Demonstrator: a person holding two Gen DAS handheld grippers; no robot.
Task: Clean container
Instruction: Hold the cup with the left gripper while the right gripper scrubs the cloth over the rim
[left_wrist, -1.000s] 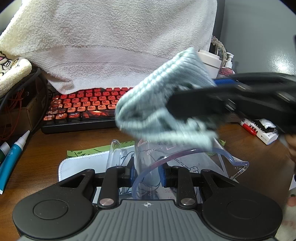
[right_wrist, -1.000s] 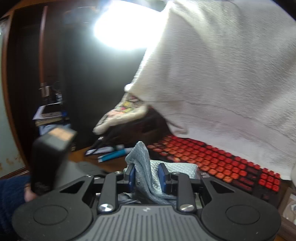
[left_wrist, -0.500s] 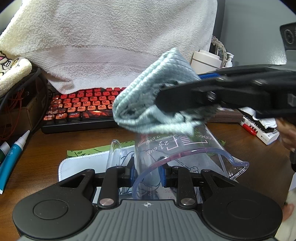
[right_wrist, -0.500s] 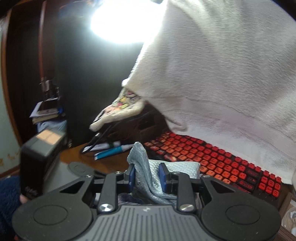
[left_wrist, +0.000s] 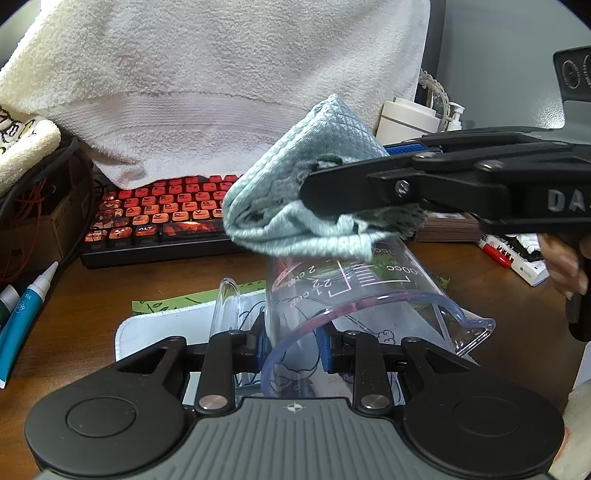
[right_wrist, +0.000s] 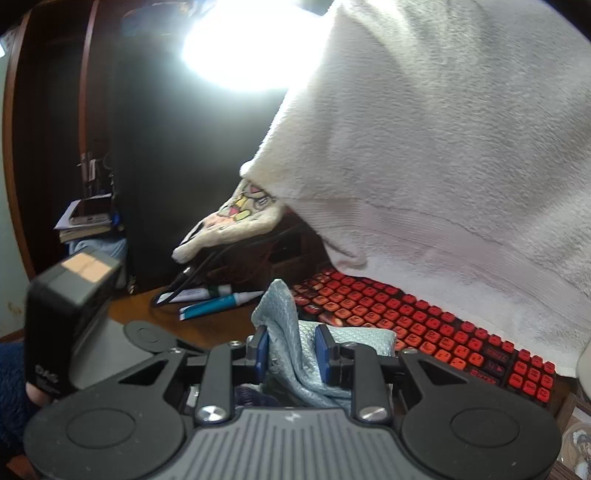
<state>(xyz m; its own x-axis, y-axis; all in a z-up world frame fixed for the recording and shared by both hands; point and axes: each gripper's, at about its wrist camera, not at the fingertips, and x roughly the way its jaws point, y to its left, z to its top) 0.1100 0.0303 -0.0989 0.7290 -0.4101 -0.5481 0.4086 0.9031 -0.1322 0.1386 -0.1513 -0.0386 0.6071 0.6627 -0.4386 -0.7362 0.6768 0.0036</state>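
Note:
A clear plastic measuring jug with pink markings lies tilted, its rim towards the camera, and my left gripper is shut on its wall. The jug's handle shows on the left. Over the jug's far end hangs a bunched light blue cloth, held by my right gripper, which comes in from the right. In the right wrist view the blue cloth sits pinched between the blue pads of the right gripper. The cloth touches the jug's upper wall.
A black keyboard with red keys lies behind the jug, under a hanging white towel. A white mat lies under the jug on the wooden desk. Tubes lie at the left, a marker and white bottles at the right.
The right gripper and its cloth have risen slightly and shifted left off the jug, uncovering more of the jug's marked wall. The left gripper has stayed on the jug.

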